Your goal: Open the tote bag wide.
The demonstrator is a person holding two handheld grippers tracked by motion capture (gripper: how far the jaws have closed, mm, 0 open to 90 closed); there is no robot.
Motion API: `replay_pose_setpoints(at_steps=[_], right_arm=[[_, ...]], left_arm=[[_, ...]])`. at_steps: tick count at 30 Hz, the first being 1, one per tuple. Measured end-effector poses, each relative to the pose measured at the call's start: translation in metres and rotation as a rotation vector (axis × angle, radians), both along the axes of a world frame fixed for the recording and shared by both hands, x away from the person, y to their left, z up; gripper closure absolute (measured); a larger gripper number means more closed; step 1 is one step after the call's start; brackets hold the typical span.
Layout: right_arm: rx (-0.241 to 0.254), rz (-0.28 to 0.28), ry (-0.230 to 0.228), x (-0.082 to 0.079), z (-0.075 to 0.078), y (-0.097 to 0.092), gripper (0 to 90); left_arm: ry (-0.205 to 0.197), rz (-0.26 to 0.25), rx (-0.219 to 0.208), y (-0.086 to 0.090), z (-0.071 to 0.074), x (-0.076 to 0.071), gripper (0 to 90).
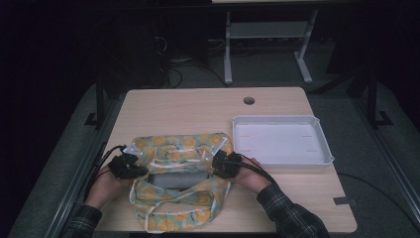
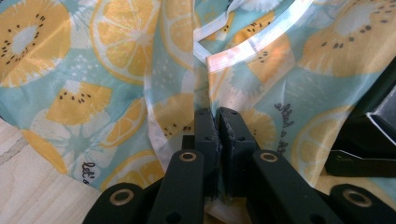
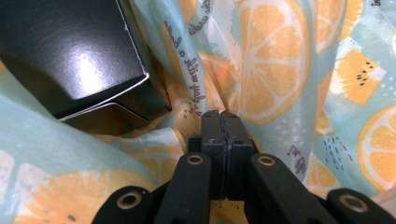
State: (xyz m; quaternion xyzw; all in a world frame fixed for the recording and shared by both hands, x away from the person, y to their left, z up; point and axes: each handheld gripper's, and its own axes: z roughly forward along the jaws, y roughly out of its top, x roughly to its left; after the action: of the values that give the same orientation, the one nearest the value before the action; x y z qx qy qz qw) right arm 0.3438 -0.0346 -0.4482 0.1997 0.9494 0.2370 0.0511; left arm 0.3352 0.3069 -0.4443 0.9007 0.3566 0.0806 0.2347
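Note:
A cloth bag (image 1: 178, 146) printed with orange and kiwi slices lies on the near half of the wooden table (image 1: 188, 106), its mouth held wide. Inside the mouth sits a glossy black box (image 1: 177, 179), which shows up close in the right gripper view (image 3: 65, 51). My left gripper (image 1: 141, 170) is at the bag's left rim, and in its own view its jaws (image 2: 218, 114) are shut on a fold of the fabric (image 2: 177, 93). At the bag's right rim my right gripper (image 1: 216, 166) has its jaws (image 3: 220, 114) shut on the cloth (image 3: 261, 70).
An empty white tray (image 1: 324, 148) stands to the right of the bag. A round cable hole (image 1: 248, 100) is at the table's far edge. The bag's handles (image 1: 163, 210) trail towards the near edge. Beyond the table the floor is dark, with a table's white legs (image 1: 228, 49).

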Motion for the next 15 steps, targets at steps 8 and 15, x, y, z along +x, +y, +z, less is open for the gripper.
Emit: replay_pose_setpoints(at_steps=[8, 15], right_arm=[[0.06, -0.028, 0.005, 0.004, 0.018, -0.014, 77.5], [0.192, -0.027, 0.002, -0.001, 0.048, -0.033, 68.2]], left_arm=[[-0.003, 0.002, -0.001, 0.0, 0.0, 0.0, 85.7], [-0.004, -0.005, -0.001, 0.0, 0.0, 0.0, 85.7]])
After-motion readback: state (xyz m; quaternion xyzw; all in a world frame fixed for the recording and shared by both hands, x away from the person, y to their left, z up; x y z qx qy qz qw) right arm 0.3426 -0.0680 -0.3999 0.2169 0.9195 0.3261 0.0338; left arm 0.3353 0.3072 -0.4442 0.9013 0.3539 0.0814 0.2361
